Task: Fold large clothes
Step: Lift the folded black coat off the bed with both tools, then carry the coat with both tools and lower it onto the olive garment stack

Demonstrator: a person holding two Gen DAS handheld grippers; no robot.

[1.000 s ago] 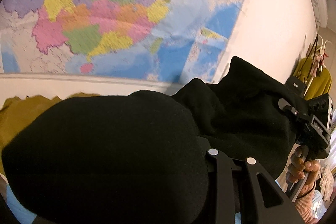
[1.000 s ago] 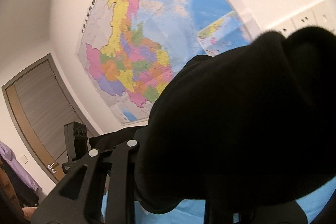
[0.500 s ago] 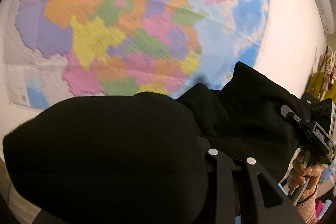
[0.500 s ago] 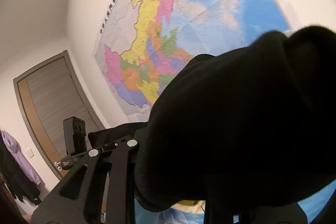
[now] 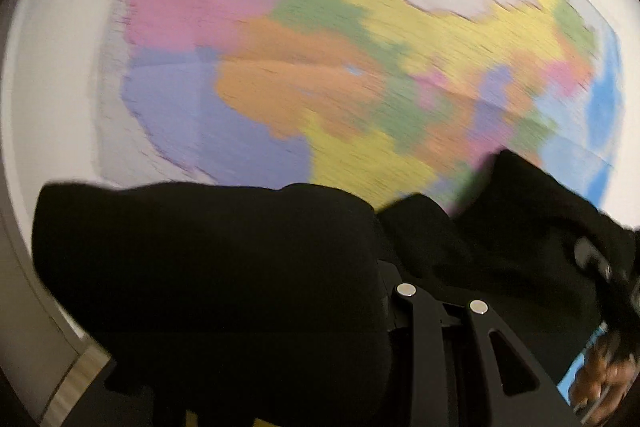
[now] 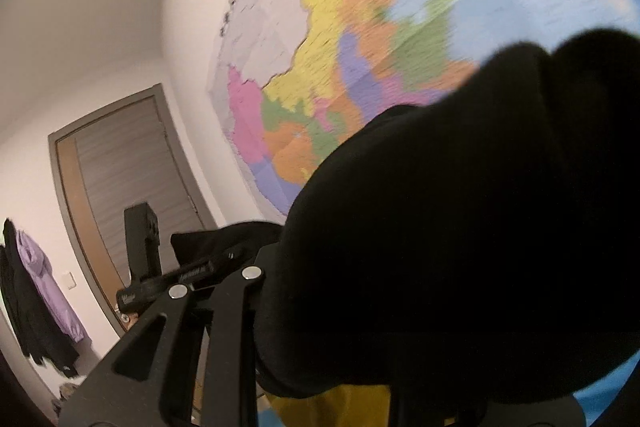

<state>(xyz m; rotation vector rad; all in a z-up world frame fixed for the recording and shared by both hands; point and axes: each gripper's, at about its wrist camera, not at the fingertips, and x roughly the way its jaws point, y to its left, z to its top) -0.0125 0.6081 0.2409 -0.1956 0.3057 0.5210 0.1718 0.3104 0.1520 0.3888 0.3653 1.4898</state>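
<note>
Both grippers, left gripper (image 5: 384, 267) and right gripper (image 6: 280, 267), clamp the black garment (image 5: 208, 267) aloft before the wall map (image 5: 360, 67); risk: bunched thick fabric slipping from narrow jaws mid-swing.

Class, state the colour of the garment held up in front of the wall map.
Black garment, clearest in the right wrist view.

My left claw (image 5: 384, 291) has its whole front smothered by the bunched black garment (image 5: 224, 267), and the same black cloth balloons over my right claw (image 6: 320, 307), so nothing passes straight ahead of either. Beyond the cloth the wall map (image 5: 340, 67) closes off the way forward. The only open room I see lies toward the grey door (image 6: 120, 179) and the hanging coats (image 6: 36, 291)
</note>
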